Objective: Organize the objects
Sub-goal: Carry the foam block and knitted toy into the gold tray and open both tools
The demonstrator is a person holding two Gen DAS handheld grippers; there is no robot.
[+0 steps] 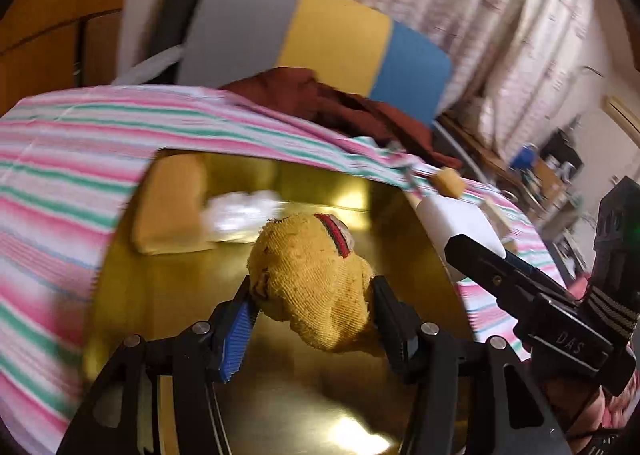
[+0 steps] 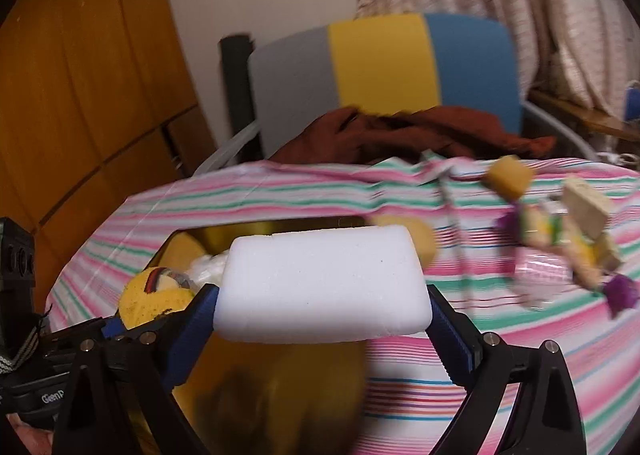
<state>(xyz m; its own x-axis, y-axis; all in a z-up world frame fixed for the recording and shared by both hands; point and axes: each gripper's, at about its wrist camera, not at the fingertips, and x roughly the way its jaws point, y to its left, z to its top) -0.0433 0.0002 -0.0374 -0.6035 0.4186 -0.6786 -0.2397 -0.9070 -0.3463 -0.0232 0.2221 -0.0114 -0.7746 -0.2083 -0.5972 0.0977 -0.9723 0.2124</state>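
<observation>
Left claw [image 1: 316, 295] is clamped on a yellow sock ball [image 1: 312, 279], mid-frame in the left wrist view, held over the gold tray [image 1: 160, 295]. Right claw [image 2: 322, 295] grips a white sponge block [image 2: 322, 283], centre of the right wrist view, above the tray's right edge.

Sock: soft knit, light, squashes under the pads, probably won't slip on the ribbed blue pad [image 1: 236, 335]. Grip sits across its lower middle; the red-striped cuff end points up and away from the camera, long axis roughly along the fingers.

Sponge: light and likely compressible, nothing to break. Pads pinch its short ends, so the long axis runs left-right across the frame, broad face toward the camera. A hold nearer its centre line would resist twisting better.

Tray sits on a striped cloth [image 1: 60, 159] over the counter and already holds a tan block [image 1: 168, 207] and something white, blurred. Loose small pieces [image 2: 560, 231] lie at right in the right wrist view, well apart from the tray.
</observation>
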